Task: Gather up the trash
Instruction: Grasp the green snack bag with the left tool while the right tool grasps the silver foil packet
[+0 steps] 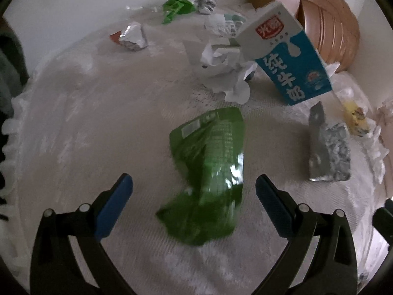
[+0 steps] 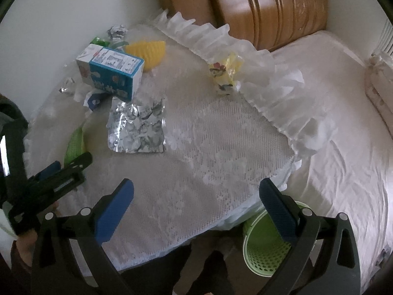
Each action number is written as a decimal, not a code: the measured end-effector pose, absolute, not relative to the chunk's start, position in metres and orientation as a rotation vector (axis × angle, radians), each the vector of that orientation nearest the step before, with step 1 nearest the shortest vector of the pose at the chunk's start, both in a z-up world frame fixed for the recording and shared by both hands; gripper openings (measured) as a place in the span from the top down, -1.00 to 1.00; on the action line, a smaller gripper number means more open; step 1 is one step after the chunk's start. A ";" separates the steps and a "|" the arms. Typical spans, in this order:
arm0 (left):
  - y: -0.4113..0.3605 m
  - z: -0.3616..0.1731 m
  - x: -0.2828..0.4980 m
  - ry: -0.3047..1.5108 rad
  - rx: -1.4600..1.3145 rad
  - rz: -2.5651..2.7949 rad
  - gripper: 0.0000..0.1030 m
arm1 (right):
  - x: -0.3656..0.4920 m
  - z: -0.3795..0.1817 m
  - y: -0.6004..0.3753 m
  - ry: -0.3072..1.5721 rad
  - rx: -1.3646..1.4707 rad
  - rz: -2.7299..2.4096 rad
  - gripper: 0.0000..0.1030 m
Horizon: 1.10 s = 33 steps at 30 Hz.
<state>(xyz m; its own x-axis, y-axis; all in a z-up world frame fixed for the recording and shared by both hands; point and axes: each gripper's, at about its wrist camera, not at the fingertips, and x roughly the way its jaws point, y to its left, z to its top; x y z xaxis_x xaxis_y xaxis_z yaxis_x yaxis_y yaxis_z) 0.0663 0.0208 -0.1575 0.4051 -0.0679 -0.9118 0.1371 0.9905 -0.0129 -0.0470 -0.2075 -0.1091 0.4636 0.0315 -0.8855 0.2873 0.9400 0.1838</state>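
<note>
Left gripper [image 1: 194, 186]: jaws spread wide and holding nothing, poised over the green wrapper [image 1: 208, 172], which lies flat on the lace cloth [image 1: 110, 123] between the blue pads [image 1: 115, 206].
Step in hand: likely the pickup of that wrapper; drop straight down so both pads straddle its crumpled middle, then close on a raised fold and not on the cloth.
Risk: the film is thin and slick, so a shallow pinch may slip or snag the lace.
Right gripper [image 2: 196, 196]: jaws also apart, empty, hovering at the table's near edge.
Bin [image 2: 265, 243]: green basket on the floor at 5 o'clock in the right wrist view, below the edge; the likely drop point.
Next trash: silver foil packet [image 1: 329, 147] at 3 o'clock of the wrapper.
Farther: milk carton [image 1: 285, 56] at 1 o'clock, crumpled paper [image 1: 221, 68] beside it, more scraps at 12 o'clock by the wall.
</note>
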 end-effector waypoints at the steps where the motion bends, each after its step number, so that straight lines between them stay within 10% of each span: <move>1: 0.019 -0.159 0.068 1.148 0.073 -0.130 -0.86 | -0.045 -0.109 -0.207 1.083 0.325 -0.164 -0.96; 25: 0.015 -0.156 0.081 1.199 0.055 -0.122 -0.87 | 0.004 -0.114 -0.183 1.147 0.250 -0.175 -0.96; 29: 0.014 -0.147 0.076 1.155 0.055 -0.136 0.04 | 0.016 -0.114 -0.182 1.143 0.255 -0.166 -0.96; 33: 0.018 -0.145 0.080 1.168 0.056 -0.184 0.18 | 0.026 -0.113 -0.181 1.146 0.275 -0.156 -0.96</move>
